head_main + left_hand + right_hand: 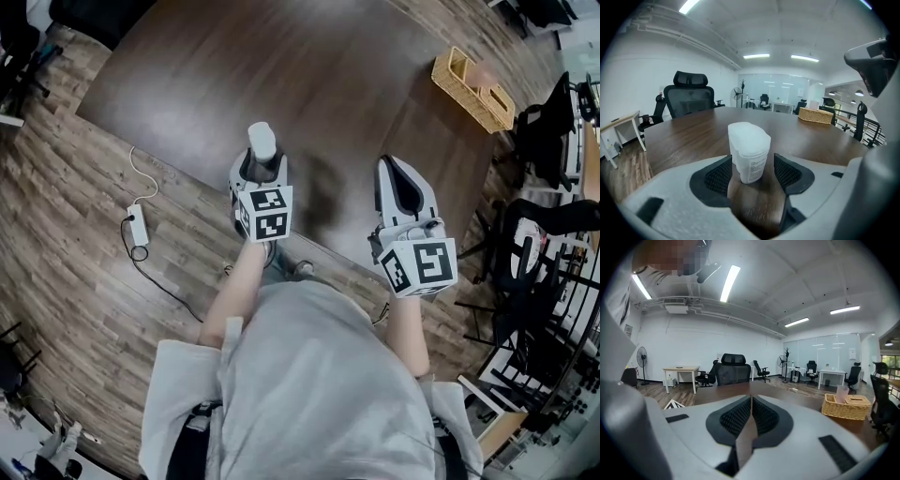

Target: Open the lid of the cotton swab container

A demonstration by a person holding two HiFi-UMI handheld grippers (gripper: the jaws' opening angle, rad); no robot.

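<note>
The left tool [752,174] is spread; the white cotton swab container [749,150] stands upright on the desk [693,136] between its jaws, with the lid on. The right tool [751,416] is pressed together and empty, to the right of the left one. A wicker basket [846,406] sits well apart on the desk. Both forearms reach forward, and both tools are tilted a little down.

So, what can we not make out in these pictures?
Container label: left gripper view, print too small to read.
Container contents: left gripper view, cloudy white walls hide them.
Container base: head view, left gripper covers it.
Basket contents: right gripper view, too small.
</note>
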